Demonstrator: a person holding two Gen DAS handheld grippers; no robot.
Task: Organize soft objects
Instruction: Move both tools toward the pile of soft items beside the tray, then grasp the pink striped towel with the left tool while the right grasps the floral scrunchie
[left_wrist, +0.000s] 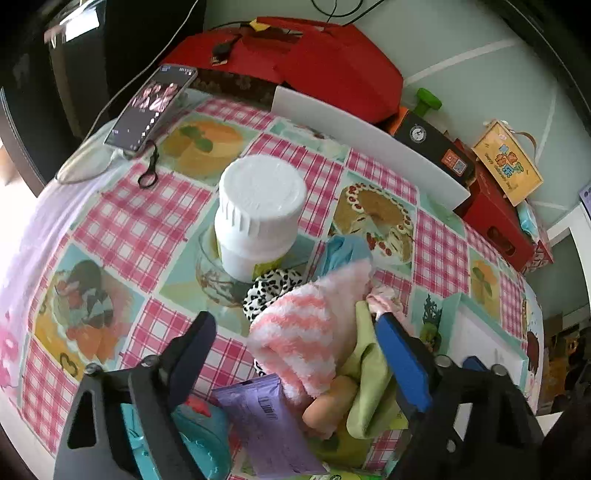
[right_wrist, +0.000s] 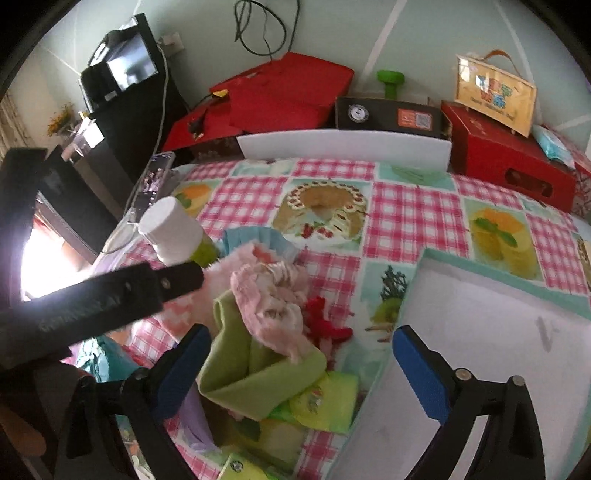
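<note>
left wrist view: left gripper (left_wrist: 295, 332) spread wide, nothing pinched; fuzzy pink-and-white striped sock (left_wrist: 306, 328) sits between its fingers, pads not on it
ahead of left fingers: black-and-white spotted fabric piece (left_wrist: 267, 290), then white-lidded plastic jar (left_wrist: 258, 210) on the pink checked tablecloth (left_wrist: 147, 221)
by the blue pad side: light green cloth (left_wrist: 369, 373), folded, against the sock
below the fingers: purple foil packet (left_wrist: 266, 417)
right wrist view: right gripper (right_wrist: 301, 354) spread, empty; same green cloth between its fingers with a pale pink fluffy fabric bundle (right_wrist: 273, 302) on top, small red yarn piece (right_wrist: 325, 321) just beside
right of right fingers: white tray with teal rim (right_wrist: 498, 314), bare, likely the drop spot
step: approach, both tools over the soft pile, no grip yet
next: lower onto one item, close on bulk not the edge; items overlap, so a neighbour may drag along
</note>
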